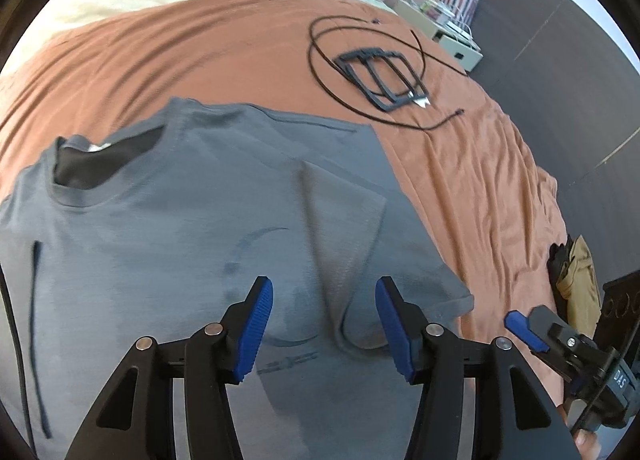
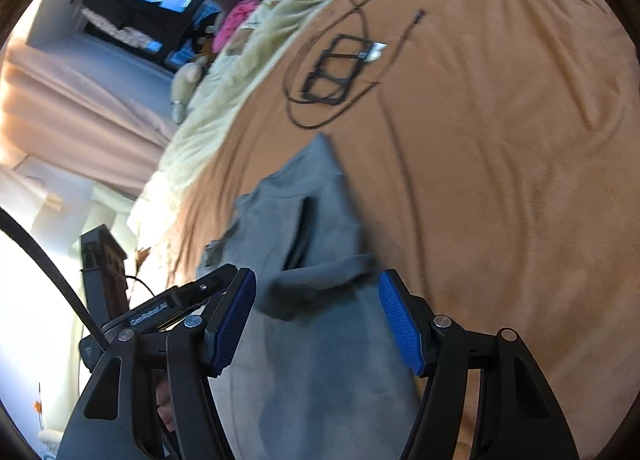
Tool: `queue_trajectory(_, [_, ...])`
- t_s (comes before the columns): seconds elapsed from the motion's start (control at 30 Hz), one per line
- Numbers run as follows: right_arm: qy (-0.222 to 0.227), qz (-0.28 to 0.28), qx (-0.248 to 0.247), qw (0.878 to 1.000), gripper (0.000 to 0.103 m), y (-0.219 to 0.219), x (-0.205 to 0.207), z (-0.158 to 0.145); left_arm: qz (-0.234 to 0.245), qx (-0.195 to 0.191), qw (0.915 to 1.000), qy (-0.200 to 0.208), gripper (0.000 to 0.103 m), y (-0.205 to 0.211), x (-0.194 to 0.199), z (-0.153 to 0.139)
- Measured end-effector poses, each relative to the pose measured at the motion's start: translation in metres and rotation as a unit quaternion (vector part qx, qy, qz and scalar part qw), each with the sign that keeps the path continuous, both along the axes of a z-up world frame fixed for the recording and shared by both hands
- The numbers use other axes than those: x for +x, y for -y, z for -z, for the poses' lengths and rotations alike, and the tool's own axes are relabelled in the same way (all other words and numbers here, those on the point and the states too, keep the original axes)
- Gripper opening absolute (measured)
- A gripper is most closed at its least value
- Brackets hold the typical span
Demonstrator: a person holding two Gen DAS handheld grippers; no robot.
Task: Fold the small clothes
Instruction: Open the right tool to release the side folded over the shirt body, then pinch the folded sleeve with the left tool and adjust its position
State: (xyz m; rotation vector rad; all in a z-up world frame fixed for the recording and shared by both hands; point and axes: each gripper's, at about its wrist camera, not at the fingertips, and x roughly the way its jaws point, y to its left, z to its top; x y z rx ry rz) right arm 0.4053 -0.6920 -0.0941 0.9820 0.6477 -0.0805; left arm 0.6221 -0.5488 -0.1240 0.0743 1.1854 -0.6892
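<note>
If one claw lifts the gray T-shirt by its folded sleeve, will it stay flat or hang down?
The gray T-shirt would probably hang limp: it is thin knit fabric that already creases where the sleeve is folded over. It looks light, so one claw should lift it. The fold would likely fall open, since nothing holds it, and the orange blanket beneath is soft and may drag a little.
</note>
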Motion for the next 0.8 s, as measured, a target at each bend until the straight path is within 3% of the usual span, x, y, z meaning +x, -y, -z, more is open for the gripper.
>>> queue_trajectory(0.27, [-0.024, -0.011, 0.008, 1.000, 0.062, -0.033, 0.026, 0.005, 0.018, 0.017, 0.9997, -0.006, 0.055, 0.030, -0.002, 0.031])
queue_trajectory(0.33, [-0.031, -0.007, 0.011, 0.999, 0.058, -0.038, 0.030, 0.007, 0.026, 0.025, 0.9993, -0.007, 0.055, 0.035, -0.004, 0.038])
queue_trajectory(0.43, [-0.038, -0.005, 0.016, 0.999, 0.055, -0.037, 0.031, 0.011, 0.052, 0.049, 0.9974, 0.005, 0.035, 0.043, -0.010, 0.046])
queue_trajectory(0.5, [-0.042, -0.001, 0.012, 0.999, 0.055, -0.035, 0.030, 0.012, 0.059, 0.075, 0.9951, 0.025, 0.013, 0.045, -0.013, 0.049])
queue_trajectory(0.57, [-0.041, 0.005, 0.011, 0.999, 0.055, -0.036, 0.028, 0.011, 0.050, 0.068, 0.9962, 0.023, 0.006, 0.038, -0.010, 0.045])
queue_trajectory(0.8, [0.001, 0.003, 0.029, 1.000, 0.055, -0.040, 0.026, 0.010, 0.038, 0.055, 0.9967, 0.046, 0.005, 0.016, 0.002, 0.009])
